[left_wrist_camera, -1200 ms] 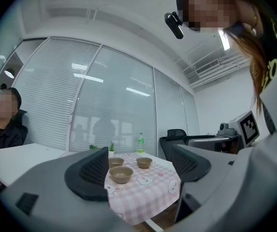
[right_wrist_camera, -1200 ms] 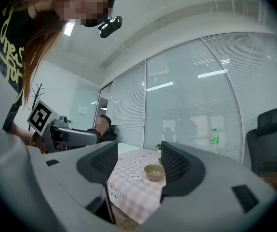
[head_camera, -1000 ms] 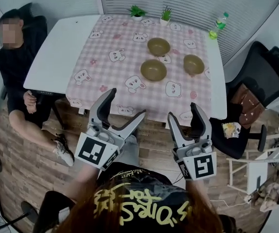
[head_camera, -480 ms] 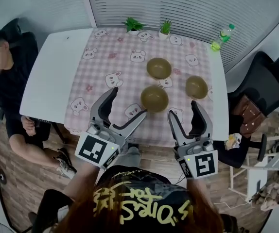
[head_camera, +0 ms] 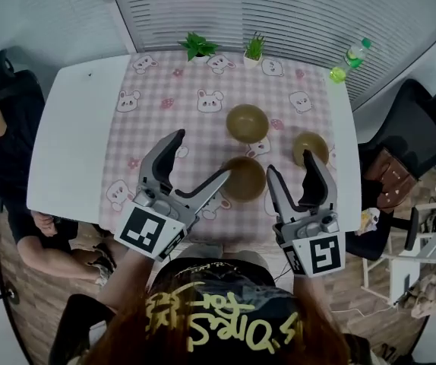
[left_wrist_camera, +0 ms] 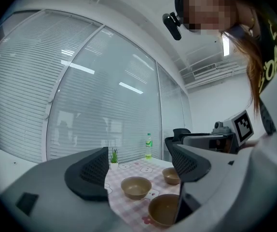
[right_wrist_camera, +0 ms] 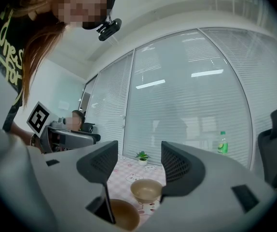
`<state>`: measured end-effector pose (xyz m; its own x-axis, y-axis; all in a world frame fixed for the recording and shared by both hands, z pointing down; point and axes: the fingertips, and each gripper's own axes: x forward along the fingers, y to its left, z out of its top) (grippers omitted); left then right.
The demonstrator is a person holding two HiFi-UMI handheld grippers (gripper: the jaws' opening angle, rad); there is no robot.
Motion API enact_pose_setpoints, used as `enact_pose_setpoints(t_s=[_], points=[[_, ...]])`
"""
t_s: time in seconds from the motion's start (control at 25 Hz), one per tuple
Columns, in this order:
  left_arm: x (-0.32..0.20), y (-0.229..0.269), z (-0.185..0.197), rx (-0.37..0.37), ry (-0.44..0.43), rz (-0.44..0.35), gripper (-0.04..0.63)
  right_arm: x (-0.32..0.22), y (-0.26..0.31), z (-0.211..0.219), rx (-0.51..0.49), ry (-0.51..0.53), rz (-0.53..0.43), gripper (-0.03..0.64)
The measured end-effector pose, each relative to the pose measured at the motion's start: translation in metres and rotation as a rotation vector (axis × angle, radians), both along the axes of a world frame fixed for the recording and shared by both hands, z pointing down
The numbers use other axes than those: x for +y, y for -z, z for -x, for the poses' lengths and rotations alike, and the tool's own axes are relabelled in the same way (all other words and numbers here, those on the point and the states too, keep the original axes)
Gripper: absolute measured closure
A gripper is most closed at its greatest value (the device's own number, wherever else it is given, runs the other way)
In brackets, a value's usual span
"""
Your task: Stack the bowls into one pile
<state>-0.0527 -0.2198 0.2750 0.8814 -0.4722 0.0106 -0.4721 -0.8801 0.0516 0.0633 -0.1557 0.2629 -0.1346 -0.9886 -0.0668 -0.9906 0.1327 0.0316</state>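
Three olive-brown bowls stand apart on the pink checked cloth (head_camera: 195,101): a far bowl (head_camera: 248,122), a near bowl (head_camera: 244,179) and a right bowl (head_camera: 310,147). My left gripper (head_camera: 200,158) is open and empty over the table's near edge, its right fingertip close beside the near bowl. My right gripper (head_camera: 292,167) is open and empty too, between the near and right bowls. The left gripper view has all three bowls past the open left gripper (left_wrist_camera: 137,151): far (left_wrist_camera: 136,187), near (left_wrist_camera: 165,209), right (left_wrist_camera: 171,176). Past the right gripper (right_wrist_camera: 138,149) lie the far bowl (right_wrist_camera: 145,190) and near bowl (right_wrist_camera: 124,214).
Two small potted plants (head_camera: 197,46) (head_camera: 255,46) and a green bottle (head_camera: 351,54) stand at the white table's (head_camera: 70,135) far edge. A person (head_camera: 1,139) sits at the left side. A black chair (head_camera: 419,131) stands at the right.
Both grippers have moved forward from in front of the table to over its near edge, next to the bowls. The jaws stay as wide as before.
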Motion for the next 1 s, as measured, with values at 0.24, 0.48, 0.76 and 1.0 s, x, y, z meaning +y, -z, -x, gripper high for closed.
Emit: enact_pose_setpoints(t_s=[0.24,0.48,0.76,1.0], points=[[-0.013,-0.008,-0.006,-0.011,-0.02,-0.002,0.186,-0.014,-0.003,-0.017,0.047,0.03,-0.026,0.353],[-0.019,-0.026,-0.002,-0.004,-0.096,-0.036,0.18,-0.017,-0.023,-0.031,-0.029,0.122,-0.002,0.353],[0.002,-0.093,-0.003,-0.145,-0.318,0.027,0.155,0.011,-0.094,-0.021,0.06,0.331,0.137,0.314],[0.033,-0.145,-0.016,-0.343,-0.476,0.041,0.136,0.027,-0.168,-0.001,0.135,0.474,0.382,0.282]])
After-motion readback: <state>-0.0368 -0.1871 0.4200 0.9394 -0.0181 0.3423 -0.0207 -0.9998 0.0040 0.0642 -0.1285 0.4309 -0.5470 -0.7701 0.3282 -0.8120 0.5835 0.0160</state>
